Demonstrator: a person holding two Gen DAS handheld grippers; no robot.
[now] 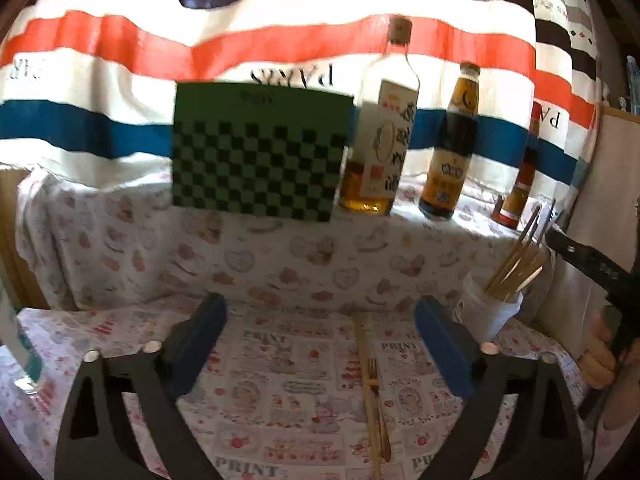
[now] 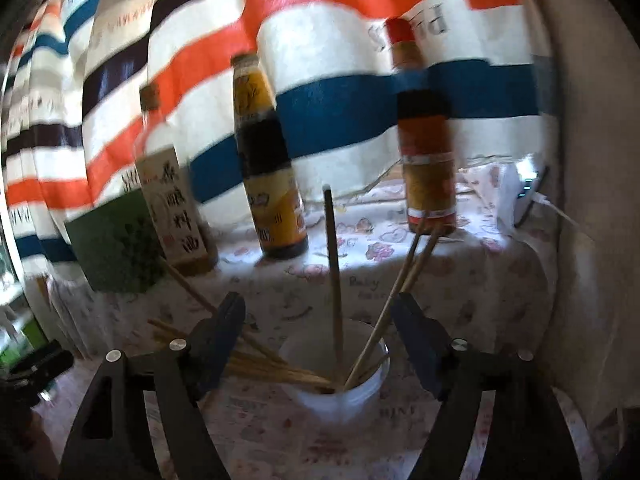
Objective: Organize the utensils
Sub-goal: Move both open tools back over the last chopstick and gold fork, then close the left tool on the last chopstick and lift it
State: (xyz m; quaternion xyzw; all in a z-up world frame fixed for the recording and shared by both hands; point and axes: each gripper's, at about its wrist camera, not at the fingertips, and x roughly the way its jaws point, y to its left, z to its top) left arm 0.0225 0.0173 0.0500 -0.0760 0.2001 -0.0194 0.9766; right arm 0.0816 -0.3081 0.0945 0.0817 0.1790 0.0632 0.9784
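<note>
Left wrist view: the left tool (image 1: 320, 344) hangs released, its blue pads wide apart above the patterned table (image 1: 280, 392) and grasping nothing. Between the pads, toward 5 o'clock, a loose chopstick (image 1: 370, 400) lies lengthwise on the cloth with a fork (image 1: 376, 392) just beside it, touching or overlapping it. At 3 o'clock a white cup (image 1: 494, 312) holds a bundle of chopsticks (image 1: 516, 264); the right tool's black body shows just past it. On the raised ledge behind stand, from 12 toward 2 o'clock, a green checkered board (image 1: 260, 152), an amber-liquid bottle (image 1: 380, 128), a dark sauce bottle (image 1: 452, 148) and a red-capped bottle (image 1: 522, 176).

Right wrist view: the right tool (image 2: 320, 340) is likewise released, jaws spread and grasping nothing, with the white cup (image 2: 340, 396) centred between them at 6 o'clock. Chopsticks (image 2: 336, 280) stand in the cup, one upright, two leaning toward 1 o'clock, and several fanned toward 9 o'clock behind the left pad.
</note>
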